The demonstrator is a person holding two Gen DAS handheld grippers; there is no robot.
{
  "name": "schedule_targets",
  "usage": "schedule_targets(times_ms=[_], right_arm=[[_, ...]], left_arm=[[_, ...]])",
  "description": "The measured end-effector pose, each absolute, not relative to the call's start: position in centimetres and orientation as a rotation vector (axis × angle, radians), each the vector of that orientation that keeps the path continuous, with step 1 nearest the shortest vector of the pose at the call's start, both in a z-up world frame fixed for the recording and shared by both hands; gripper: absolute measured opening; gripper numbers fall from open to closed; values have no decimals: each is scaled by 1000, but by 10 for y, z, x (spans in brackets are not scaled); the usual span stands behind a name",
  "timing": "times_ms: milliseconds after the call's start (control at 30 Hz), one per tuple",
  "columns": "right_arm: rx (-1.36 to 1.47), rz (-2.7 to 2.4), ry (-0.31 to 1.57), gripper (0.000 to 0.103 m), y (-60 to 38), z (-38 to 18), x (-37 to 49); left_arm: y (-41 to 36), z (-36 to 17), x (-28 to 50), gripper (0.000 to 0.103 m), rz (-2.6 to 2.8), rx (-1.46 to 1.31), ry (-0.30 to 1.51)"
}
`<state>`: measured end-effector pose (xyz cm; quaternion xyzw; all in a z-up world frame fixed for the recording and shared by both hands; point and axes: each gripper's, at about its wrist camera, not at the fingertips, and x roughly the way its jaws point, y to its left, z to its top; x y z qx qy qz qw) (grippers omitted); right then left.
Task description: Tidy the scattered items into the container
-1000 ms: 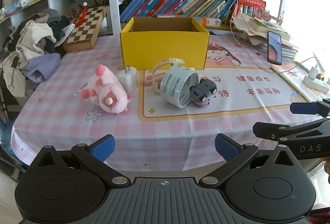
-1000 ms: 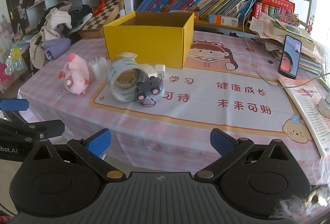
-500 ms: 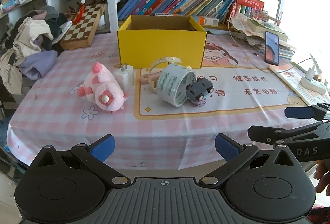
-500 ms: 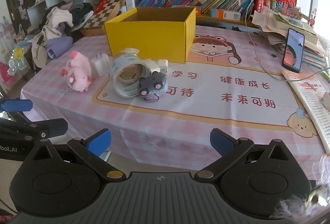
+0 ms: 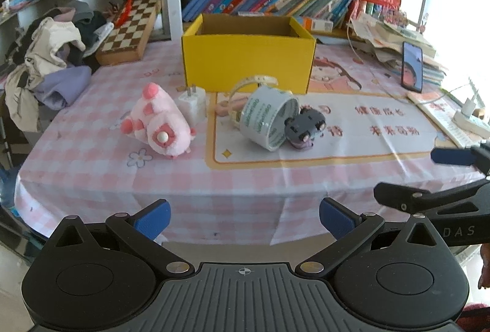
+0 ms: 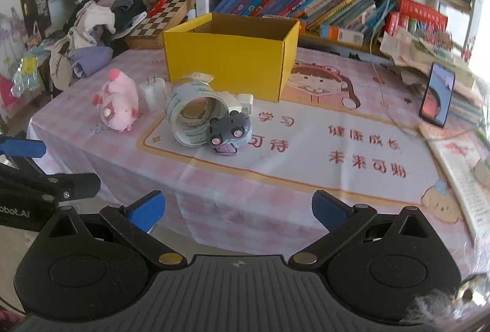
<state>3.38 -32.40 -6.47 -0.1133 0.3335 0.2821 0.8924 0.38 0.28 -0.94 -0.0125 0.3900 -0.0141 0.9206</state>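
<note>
The pink-and-white checked tablecloth [image 5: 92, 160] covers the whole table, and a printed cartoon mat [image 6: 337, 130] lies over its middle, so every loose item rests on cloth or mat near the front, within easy reach. The mat's red Chinese lines read roughly "学习", "健康成长" and "未来可期".

The open yellow cardboard box [image 5: 246, 64] stands upright behind the clutter with its top open; it is plainly the container, and it looks empty from here, so I judge the tidying not yet begun.

In front of it, going down in size: the pink plush pig [image 5: 159, 125] lies tipped on its side on the cloth to the left; the wide roll of clear tape with green printing [image 5: 269, 121] lies on its side on the mat, its lettering too blurred to read; the small grey toy car [image 5: 304, 125] leans against the roll's open end, touching it; the white plug charger [image 5: 193, 104] stands just beside the pig, prongs up; a thin pale ring of narrow tape [image 5: 252, 82] rests on edge behind the big roll.

Both tools hang short of the table edge. The left gripper [image 5: 243, 217] is spread wide with nothing between its blue pads [image 5: 153, 217], and the right gripper [image 6: 237, 209] likewise gapes empty. "DAS" shows on the right tool's side, "obot.AI" on the left's.
</note>
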Motion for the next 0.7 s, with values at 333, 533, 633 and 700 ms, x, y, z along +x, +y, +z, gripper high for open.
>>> schedule_targets(times_ms=[333, 533, 633, 700], right_arm=[[-223, 617, 716, 103, -324, -66, 38], [-208, 608, 726, 103, -326, -68, 41], [-201, 611, 726, 103, -327, -68, 41], [-199, 616, 723, 103, -327, -67, 42]], left_arm=[[7, -11, 4, 103, 1, -34, 804], [15, -11, 8, 103, 34, -72, 819], [14, -10, 9, 103, 29, -68, 817], [12, -11, 10, 103, 21, -58, 820]])
